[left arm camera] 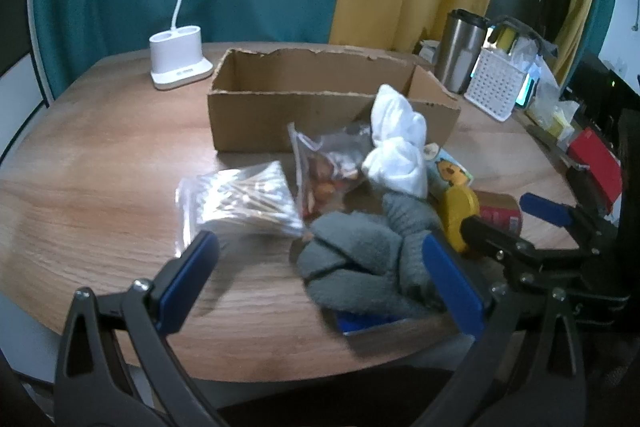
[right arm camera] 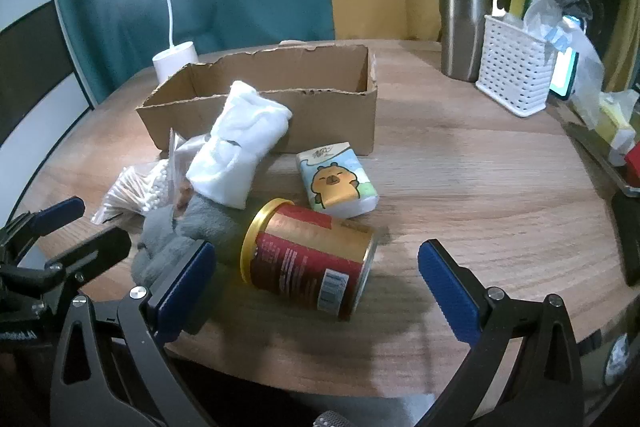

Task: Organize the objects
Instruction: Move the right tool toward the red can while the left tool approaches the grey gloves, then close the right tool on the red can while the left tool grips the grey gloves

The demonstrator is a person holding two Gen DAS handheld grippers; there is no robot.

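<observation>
Both pairs of jaws are seen spread wide, nothing held. Left gripper (left arm camera: 320, 279) is hung low over the near desk (left arm camera: 100, 163) edge, the grey sock bundle (left arm camera: 360, 259) seen between its pads, against the right pad; contact cannot be told. Right gripper (right arm camera: 316, 287) is placed over the red can (right arm camera: 308, 259), which is laid on its side, gold lid toward 10 o'clock, between the pads but not touched.

From the can, the grey sock bundle (right arm camera: 180, 235) is found at 9 o'clock, just beside it. Tissue pack (right arm camera: 338, 183) with a cartoon animal is laid at 12 o'clock, near. White sock roll (right arm camera: 240, 147) is at 11 o'clock, leaned on the front wall of the cardboard box (right arm camera: 332, 115). Cotton swab bag (right arm camera: 136, 187) is at 10 o'clock, a clear snack bag (left arm camera: 328, 171) set between it and the white roll.

Farther out, the open box is set mid-desk. A white lamp base (left arm camera: 180, 59) is seen at its 10 o'clock. At 2 o'clock, well apart, a steel tumbler (right arm camera: 464, 31) and white perforated basket (right arm camera: 516, 75) are stood side by side.
</observation>
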